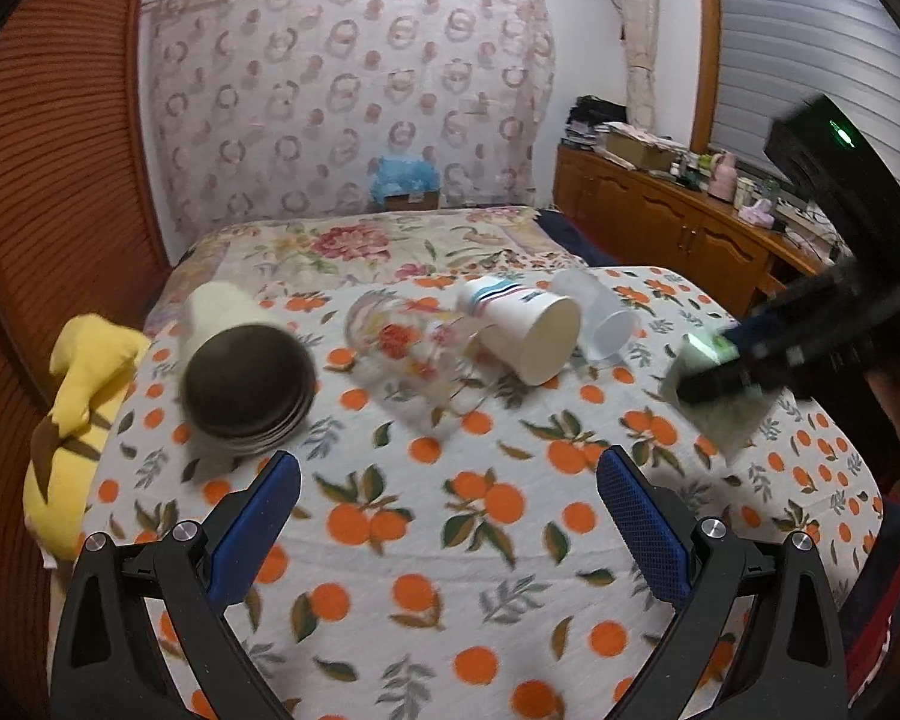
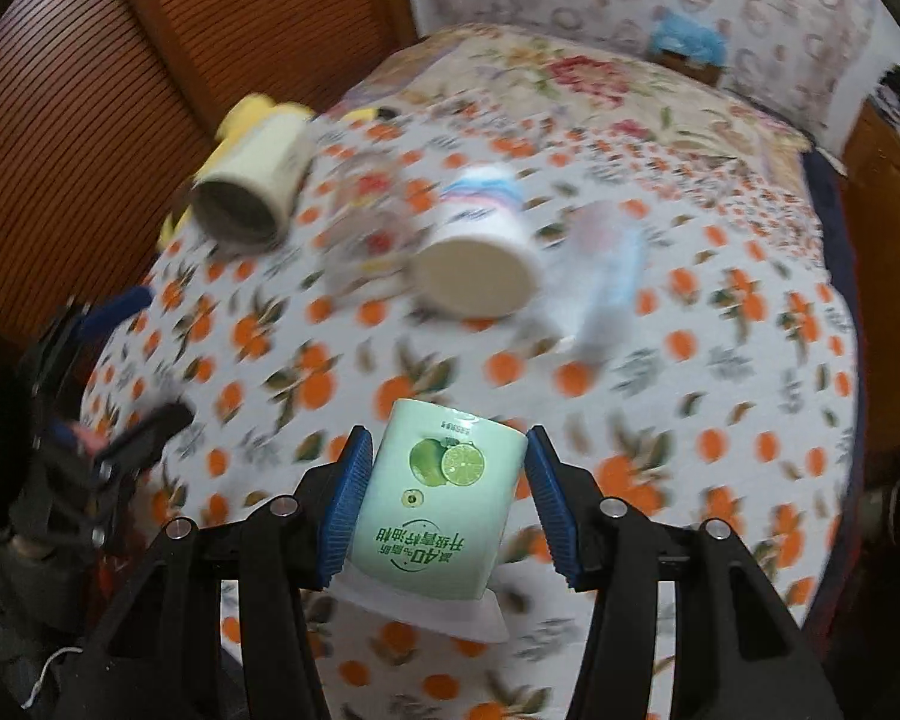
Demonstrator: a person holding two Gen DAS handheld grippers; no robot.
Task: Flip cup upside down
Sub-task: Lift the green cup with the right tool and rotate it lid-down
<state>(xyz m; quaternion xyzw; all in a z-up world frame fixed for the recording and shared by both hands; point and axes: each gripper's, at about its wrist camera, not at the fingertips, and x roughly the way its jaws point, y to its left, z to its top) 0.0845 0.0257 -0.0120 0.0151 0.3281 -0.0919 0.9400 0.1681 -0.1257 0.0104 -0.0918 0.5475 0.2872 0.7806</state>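
Right gripper (image 2: 444, 501): blue ribbed pads clamping pale-green lime-print cup (image 2: 438, 504), cylindrical, text inverted. Left gripper (image 1: 448, 501): jaws wide apart, holding nothing, over orange-print cloth (image 1: 426, 540).

Evenly lit indoor scene, soft light, faint shadows under the fallen cups. Strong fisheye curving at all edges, dark vignette in the corners. Slight motion blur across the left wrist view; heavy smearing across the upper half of the right wrist view, sharp only at lower centre.
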